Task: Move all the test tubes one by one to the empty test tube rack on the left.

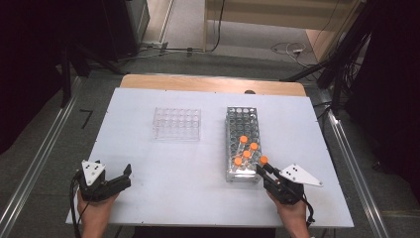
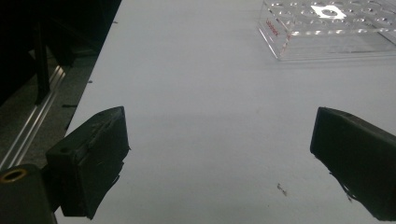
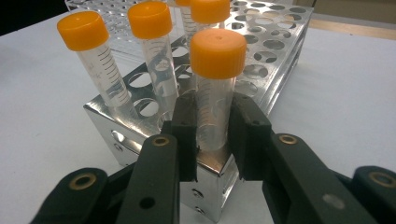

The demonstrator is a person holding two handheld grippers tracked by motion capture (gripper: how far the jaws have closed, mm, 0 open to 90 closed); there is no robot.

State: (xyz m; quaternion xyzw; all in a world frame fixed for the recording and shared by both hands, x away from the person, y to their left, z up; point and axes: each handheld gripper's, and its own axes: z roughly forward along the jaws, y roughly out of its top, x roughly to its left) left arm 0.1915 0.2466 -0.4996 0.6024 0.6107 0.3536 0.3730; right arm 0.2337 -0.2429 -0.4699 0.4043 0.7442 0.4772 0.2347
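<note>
A clear tube with an orange cap (image 3: 217,84) stands upright between the pads of my right gripper (image 3: 215,135), which is shut on it. This tube (image 1: 263,159) is at the near right corner of the metal tube rack (image 1: 242,121), and its lower end is hidden by the jaws. Several more orange-capped tubes (image 3: 154,42) stand in the near holes of the rack (image 3: 275,51). My right gripper (image 1: 265,171) reaches in from the near right. My left gripper (image 1: 127,177) rests low over the table's near left part, open, with nothing between its jaws (image 2: 219,154).
A clear plastic well rack (image 1: 177,124) lies left of the metal rack, and its corner (image 2: 327,28) is ahead of the left gripper. The white tabletop (image 1: 163,168) has its left edge (image 2: 100,60) close to the left gripper. Floor rails run along both sides.
</note>
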